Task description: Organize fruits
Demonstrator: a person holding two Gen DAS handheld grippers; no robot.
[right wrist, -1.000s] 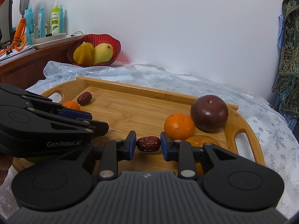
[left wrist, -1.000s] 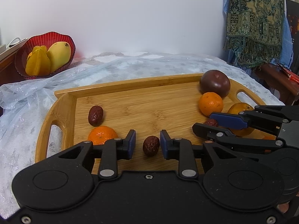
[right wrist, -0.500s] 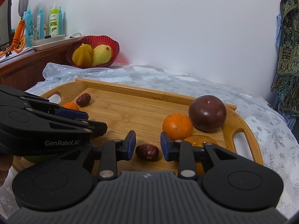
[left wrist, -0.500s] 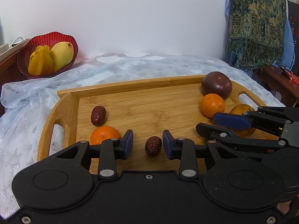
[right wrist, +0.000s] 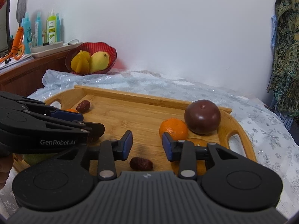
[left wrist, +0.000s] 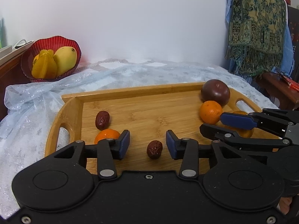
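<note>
Left wrist view, your tray [left wrist: 72, 112]: wooden, on the cloth.
Purple fruit [left wrist: 215, 92]: tray's far right corner, touching an orange [left wrist: 211, 111].
Your left gripper [left wrist: 147, 144]: jaws apart, a date [left wrist: 154, 149] lying loose between them.
Your right gripper [right wrist: 147, 143]: jaws apart, another date [right wrist: 141, 163] loose on the tray's near edge.

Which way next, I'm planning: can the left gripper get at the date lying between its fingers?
Probably yes: the left gripper is open, the date lies loose on the tray between its pads, nothing blocking.
</note>
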